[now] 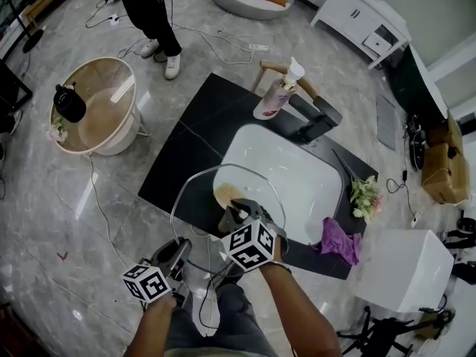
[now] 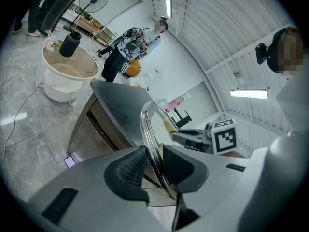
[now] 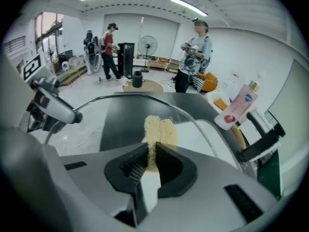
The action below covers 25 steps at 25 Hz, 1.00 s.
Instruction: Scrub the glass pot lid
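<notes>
The glass pot lid (image 1: 199,199) stands on edge over the near rim of the white sink (image 1: 312,171). My left gripper (image 1: 178,250) is shut on the lid's steel rim (image 2: 148,129), which runs up between its two pads (image 2: 133,166). My right gripper (image 1: 236,213) is shut on a yellowish scrub pad (image 1: 225,194). In the right gripper view the pad (image 3: 159,129) sticks out past the jaws and lies against the glass, inside the curved rim (image 3: 140,98). The left gripper view shows the right gripper (image 2: 186,137) just behind the lid.
A black counter (image 1: 197,125) holds the sink, a black faucet (image 1: 318,121) and a pink-and-white soap bottle (image 1: 279,94). A purple cloth (image 1: 341,240) and small flowers (image 1: 366,198) lie at the counter's right. A round table (image 1: 93,108) and a standing person (image 1: 149,13) are beyond.
</notes>
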Tool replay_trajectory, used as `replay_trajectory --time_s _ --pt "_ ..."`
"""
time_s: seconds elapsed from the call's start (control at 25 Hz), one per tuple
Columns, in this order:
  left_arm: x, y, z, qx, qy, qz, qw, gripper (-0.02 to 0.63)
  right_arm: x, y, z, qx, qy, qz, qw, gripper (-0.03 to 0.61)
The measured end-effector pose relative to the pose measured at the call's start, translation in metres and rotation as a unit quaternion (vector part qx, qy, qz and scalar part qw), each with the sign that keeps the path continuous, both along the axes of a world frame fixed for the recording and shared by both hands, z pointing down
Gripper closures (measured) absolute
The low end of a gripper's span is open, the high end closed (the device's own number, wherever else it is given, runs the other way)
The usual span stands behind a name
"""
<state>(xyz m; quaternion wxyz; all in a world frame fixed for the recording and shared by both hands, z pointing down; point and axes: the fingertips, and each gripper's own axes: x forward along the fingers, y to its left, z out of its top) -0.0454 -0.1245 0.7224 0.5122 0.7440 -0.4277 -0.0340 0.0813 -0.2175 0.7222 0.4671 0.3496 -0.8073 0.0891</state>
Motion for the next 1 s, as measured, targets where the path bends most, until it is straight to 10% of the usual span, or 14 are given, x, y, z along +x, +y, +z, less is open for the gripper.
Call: replay_trajectory --time_s 0.44,1.0 --pt "-0.002 -0.004 -0.005 0.004 0.001 -0.002 1.0 0.502 0.048 -0.024 -0.007 0.024 0.046 0.062 0.997 0.537" --pt "0.0 -0.008 -0.006 -0.009 -0.008 0.063 0.9979 0.483 -0.023 0.054 -0.001 -0.048 0.008 -0.037 0.998 0.537"
